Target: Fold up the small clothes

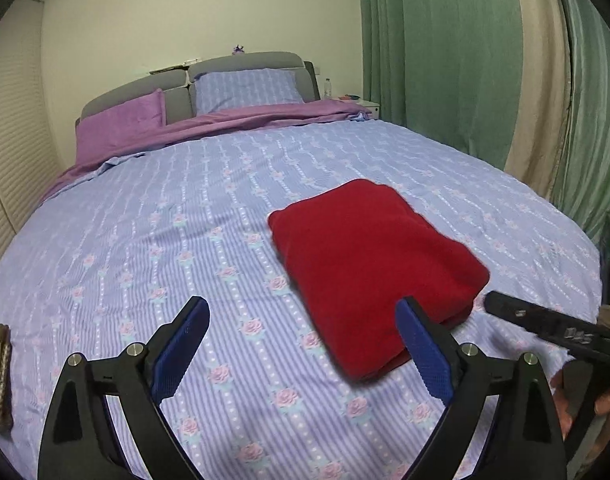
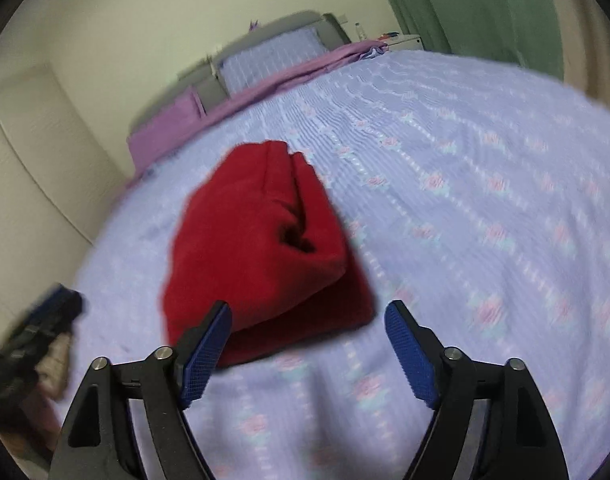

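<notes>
1. Your left gripper [image 1: 303,330]: jaws wide, nothing betw. them, over the bed [image 1: 185,208].
2. Your right gripper [image 2: 307,334]: jaws wide too, empty, view blurred.
3. Red garment [image 1: 369,264] lies folded on the floral bedspread, just ahead of both grippers, touching neither.
4. Pillows [image 1: 247,90] at the headboard, well apart.

Left gripper [image 1: 303,344]: black angular arms, blue ribbed pads [image 1: 181,354] on the inner faces, round silver screw heads at the pivots. Right gripper [image 2: 307,350]: same build, black frame with triangular cut-outs, blue cross-hatched pads [image 2: 205,354], silver screws at each joint.
</notes>
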